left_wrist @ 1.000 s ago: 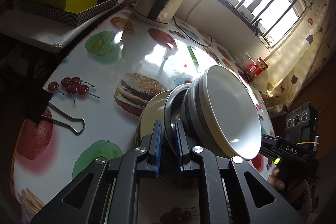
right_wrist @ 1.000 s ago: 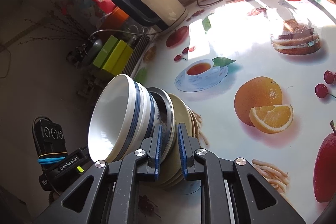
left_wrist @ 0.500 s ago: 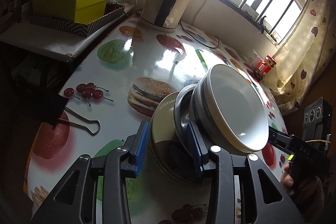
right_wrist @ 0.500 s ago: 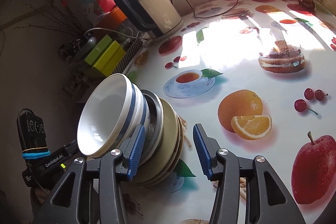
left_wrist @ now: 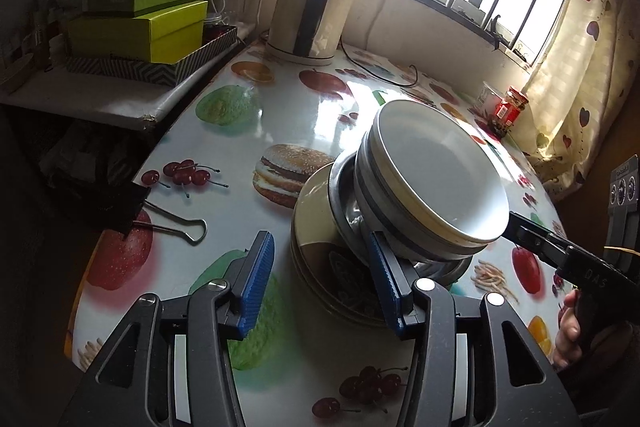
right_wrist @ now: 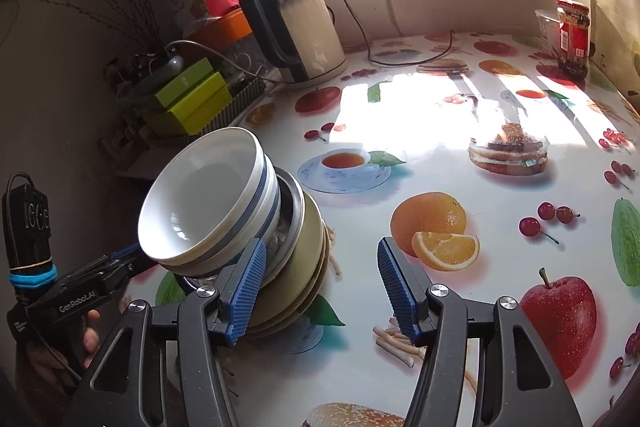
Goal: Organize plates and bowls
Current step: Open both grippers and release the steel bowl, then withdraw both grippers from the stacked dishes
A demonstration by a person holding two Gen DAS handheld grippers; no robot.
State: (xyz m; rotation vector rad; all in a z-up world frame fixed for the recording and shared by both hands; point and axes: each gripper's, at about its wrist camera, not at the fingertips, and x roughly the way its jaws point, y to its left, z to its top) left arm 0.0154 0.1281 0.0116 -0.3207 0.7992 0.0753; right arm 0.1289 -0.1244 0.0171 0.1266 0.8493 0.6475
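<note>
A stack of dishes stands on the fruit-print table (left_wrist: 224,155): beige plates (left_wrist: 316,227) (right_wrist: 308,267) at the bottom, a metal bowl (left_wrist: 344,203) (right_wrist: 290,211) on them, and white bowls with a blue band (left_wrist: 436,179) (right_wrist: 200,203) on top. My left gripper (left_wrist: 318,247) is opening; the plates' near rim lies between its blue pads, which do not press on it. My right gripper (right_wrist: 320,259) is opening too, at the opposite side of the stack, with the plates' edge just inside its left pad and untouched.
An electric kettle (left_wrist: 312,7) (right_wrist: 304,31) with its cord stands at the back by the window. Green boxes (left_wrist: 148,27) sit on a side shelf. A black binder clip (left_wrist: 120,207) grips the table's left edge. A red jar (right_wrist: 572,31) stands far right.
Both grippers were shut on the stack's lower rims a second ago. Both have since spread their jaws and drawn back a little, and the stack stays on the table.
</note>
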